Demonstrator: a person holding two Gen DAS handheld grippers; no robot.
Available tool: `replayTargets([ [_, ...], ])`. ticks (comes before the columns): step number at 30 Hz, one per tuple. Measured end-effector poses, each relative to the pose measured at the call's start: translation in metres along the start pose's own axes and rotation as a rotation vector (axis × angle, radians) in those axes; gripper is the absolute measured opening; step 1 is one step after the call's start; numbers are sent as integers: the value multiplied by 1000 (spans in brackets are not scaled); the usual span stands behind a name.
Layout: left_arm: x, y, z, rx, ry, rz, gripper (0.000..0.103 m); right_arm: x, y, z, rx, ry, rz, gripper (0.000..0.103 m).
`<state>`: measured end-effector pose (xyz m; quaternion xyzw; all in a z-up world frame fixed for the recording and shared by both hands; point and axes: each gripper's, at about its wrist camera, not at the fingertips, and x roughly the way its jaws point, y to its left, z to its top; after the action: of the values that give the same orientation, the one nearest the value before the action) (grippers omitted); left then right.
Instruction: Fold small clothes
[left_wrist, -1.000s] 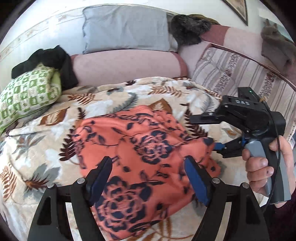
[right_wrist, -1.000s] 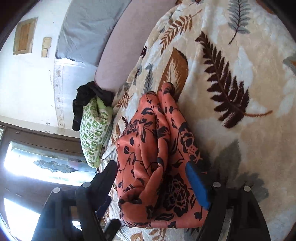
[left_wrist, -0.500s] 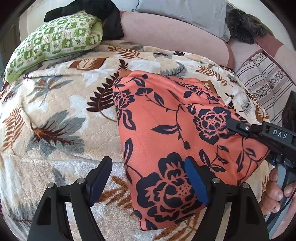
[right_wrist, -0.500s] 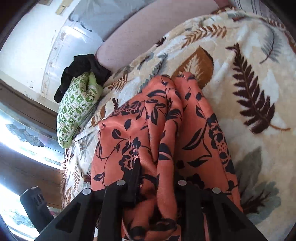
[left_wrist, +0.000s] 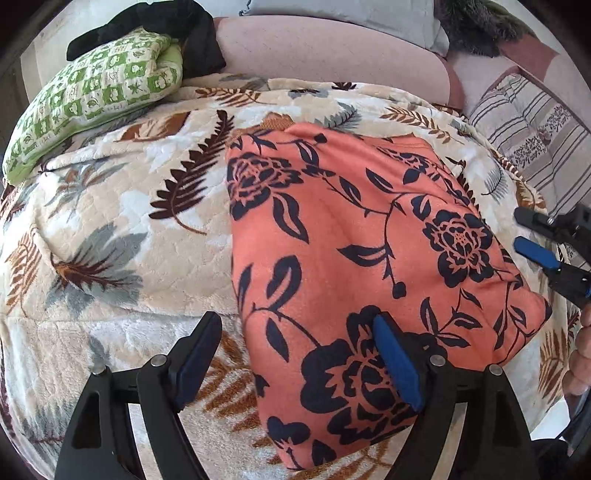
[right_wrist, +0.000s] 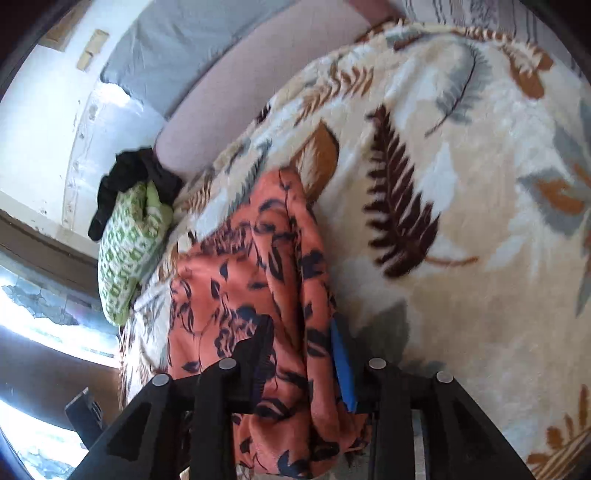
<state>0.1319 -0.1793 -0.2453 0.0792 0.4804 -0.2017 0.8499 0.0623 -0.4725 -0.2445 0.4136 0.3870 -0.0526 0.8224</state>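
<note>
An orange garment with dark blue flowers (left_wrist: 351, 240) lies folded on the leaf-print blanket (left_wrist: 122, 229). My left gripper (left_wrist: 295, 325) hangs open over its near left edge, one pad above the cloth and the other above the blanket. In the right wrist view a thick fold of the same garment (right_wrist: 258, 266) runs between the fingers of my right gripper (right_wrist: 299, 332), whose jaws are opening; the pads stand apart from the cloth. In the left wrist view the right gripper (left_wrist: 524, 234) sits at the garment's right edge, with a person's hand (left_wrist: 580, 354) below it.
A green-and-white patterned cushion (left_wrist: 99, 88) with a black garment (left_wrist: 147, 18) on it lies at the far left. A pink sofa back (left_wrist: 314, 48), a grey cushion (left_wrist: 351, 11) and a striped cushion (left_wrist: 532, 133) border the blanket at the back and right.
The right gripper shut on the garment's fold, then spread apart again. The left gripper tipped down and came nearer the cloth's near edge. The garment now lies flatter.
</note>
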Motion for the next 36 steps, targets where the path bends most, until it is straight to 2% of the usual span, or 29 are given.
replayTargets([
  [1,-4,1,3,8,-22,19,85,-11,0,4,7,-61,11,64],
  [3,-11,5,17,25,-60,42,85,-21,7,10,-15,-142,54,64],
  [5,-10,11,39,44,-82,73,85,-14,27,16,-81,-105,82,56],
  [6,-7,15,51,46,-88,100,85,-7,37,19,-109,-90,81,40],
  [7,-1,18,64,45,-84,120,85,0,48,21,-139,-74,79,31],
  [10,27,26,97,29,-53,149,85,31,61,34,-154,15,77,31],
  [12,48,28,113,12,-32,132,85,60,58,40,-121,98,86,31],
  [15,81,26,133,9,5,146,85,100,54,48,-109,188,13,31],
  [17,102,23,141,15,33,144,85,119,46,55,-67,219,-21,30],
  [18,111,22,144,18,45,145,85,123,41,60,-45,207,-17,30],
  [20,126,17,147,40,60,140,85,126,34,69,-20,164,-29,30],
  [22,135,11,148,76,51,167,91,130,27,74,-11,129,-47,30],
  [23,138,9,148,92,39,198,100,134,23,76,-3,133,-40,30],
  [24,139,9,148,100,34,221,103,138,21,76,1,138,-35,30],
  [26,134,13,148,77,31,202,103,136,21,78,6,134,-19,30],
  [32,67,14,117,100,-63,146,102,81,32,74,-15,65,55,34],
  [36,18,2,75,168,-85,96,102,39,39,52,-66,82,87,33],
])
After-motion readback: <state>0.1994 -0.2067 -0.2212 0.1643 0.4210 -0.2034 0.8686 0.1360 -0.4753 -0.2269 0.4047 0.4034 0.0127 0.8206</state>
